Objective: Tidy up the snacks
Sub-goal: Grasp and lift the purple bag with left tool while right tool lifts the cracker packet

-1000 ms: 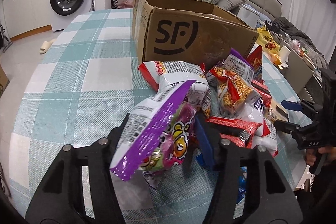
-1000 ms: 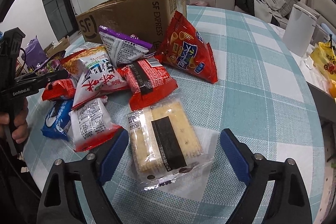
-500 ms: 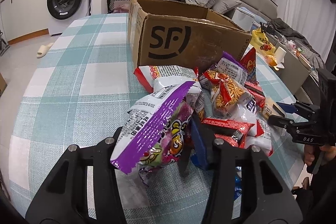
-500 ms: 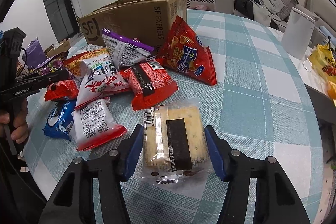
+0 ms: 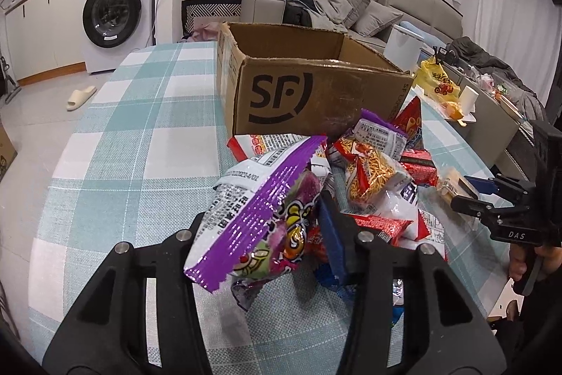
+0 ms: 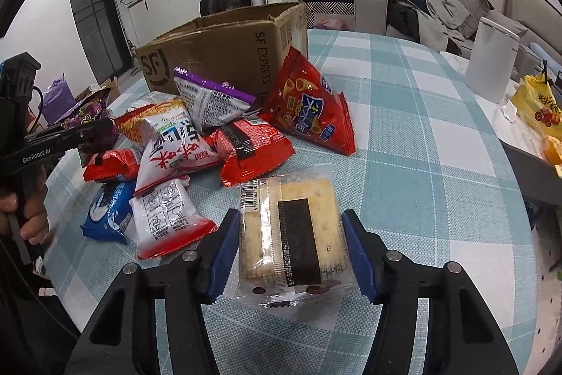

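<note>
The left gripper (image 5: 270, 227) clamps a purple snack bag (image 5: 260, 217); the right gripper (image 6: 291, 252) pinches a clear-wrapped cracker pack (image 6: 291, 234), with the SF cardboard box (image 6: 224, 48) at 11 o'clock.

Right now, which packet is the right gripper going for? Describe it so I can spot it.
Start at the SF cardboard box and come toward the camera past the snack pile. Between the right gripper fingers lies the cracker pack: the only clear wrapper, with pale square crackers and a dark label strip, apart from the pile's coloured bags.
</note>
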The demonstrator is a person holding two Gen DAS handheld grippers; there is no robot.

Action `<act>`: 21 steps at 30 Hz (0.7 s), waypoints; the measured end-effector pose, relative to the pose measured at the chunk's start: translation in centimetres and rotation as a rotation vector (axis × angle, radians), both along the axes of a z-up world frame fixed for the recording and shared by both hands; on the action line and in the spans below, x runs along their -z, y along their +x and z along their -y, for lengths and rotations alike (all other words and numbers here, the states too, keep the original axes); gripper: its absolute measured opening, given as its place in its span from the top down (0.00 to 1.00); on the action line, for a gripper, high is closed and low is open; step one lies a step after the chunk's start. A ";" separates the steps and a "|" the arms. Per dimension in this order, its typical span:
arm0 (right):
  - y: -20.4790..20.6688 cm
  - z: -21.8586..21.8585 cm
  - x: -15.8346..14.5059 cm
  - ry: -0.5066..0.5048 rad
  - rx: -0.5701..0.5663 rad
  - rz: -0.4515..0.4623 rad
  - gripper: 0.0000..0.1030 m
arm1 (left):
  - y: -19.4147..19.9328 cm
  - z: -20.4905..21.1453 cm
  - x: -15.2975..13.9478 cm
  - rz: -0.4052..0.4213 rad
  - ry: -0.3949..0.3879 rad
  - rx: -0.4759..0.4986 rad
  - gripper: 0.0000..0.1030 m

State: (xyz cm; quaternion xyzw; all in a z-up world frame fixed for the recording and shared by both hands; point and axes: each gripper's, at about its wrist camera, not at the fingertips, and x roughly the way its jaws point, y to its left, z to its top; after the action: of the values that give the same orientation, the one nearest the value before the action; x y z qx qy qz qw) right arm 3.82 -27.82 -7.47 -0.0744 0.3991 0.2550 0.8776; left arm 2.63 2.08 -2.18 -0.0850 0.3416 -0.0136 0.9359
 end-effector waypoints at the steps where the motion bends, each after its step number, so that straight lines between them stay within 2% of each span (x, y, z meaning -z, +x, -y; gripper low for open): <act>1: 0.0 0.2 -0.2 0.006 0.006 0.004 0.43 | -0.1 0.0 -0.2 0.007 -0.002 -0.002 0.56; 8: -0.5 1.1 -1.9 0.063 0.026 0.054 0.43 | -0.9 -0.2 -1.6 0.045 -0.001 -0.009 0.56; 21: -0.4 -0.2 -6.3 0.147 -0.005 0.134 0.43 | -0.6 0.7 -5.4 0.119 0.010 0.000 0.56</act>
State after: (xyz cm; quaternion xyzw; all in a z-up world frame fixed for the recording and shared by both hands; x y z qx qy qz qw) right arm 3.47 -27.60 -1.21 -0.0276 0.3193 0.2801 0.9049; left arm 2.02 1.39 3.25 -0.0792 0.2854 -0.0169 0.9550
